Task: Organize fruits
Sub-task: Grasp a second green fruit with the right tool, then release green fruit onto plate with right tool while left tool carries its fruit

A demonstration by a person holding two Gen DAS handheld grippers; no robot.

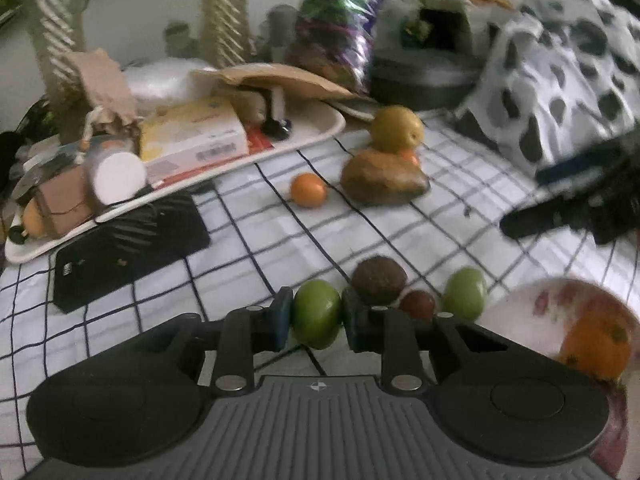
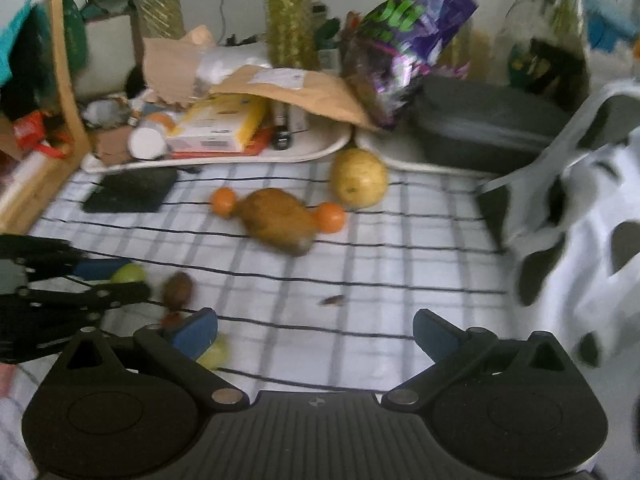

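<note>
In the left wrist view my left gripper (image 1: 316, 317) is shut on a green fruit (image 1: 316, 312), its blue pads pressing both sides just above the checked cloth. Just beyond lie a brown round fruit (image 1: 378, 280), a small dark red fruit (image 1: 417, 304) and a second green fruit (image 1: 464, 294). A flowered bowl (image 1: 532, 304) at the right holds an orange (image 1: 596, 346). Farther back lie a small orange (image 1: 308, 189), a brown oblong fruit (image 1: 384, 178) and a yellow fruit (image 1: 396, 128). My right gripper (image 2: 314, 336) stands open over bare cloth, nothing between its fingers.
A white tray (image 1: 320, 136) piled with boxes and a bottle runs along the back left, with a black pad (image 1: 132, 244) in front of it. A purple snack bag (image 2: 404, 44), a dark grey case (image 2: 480, 128) and a spotted cloth (image 2: 592, 240) stand at the back and right.
</note>
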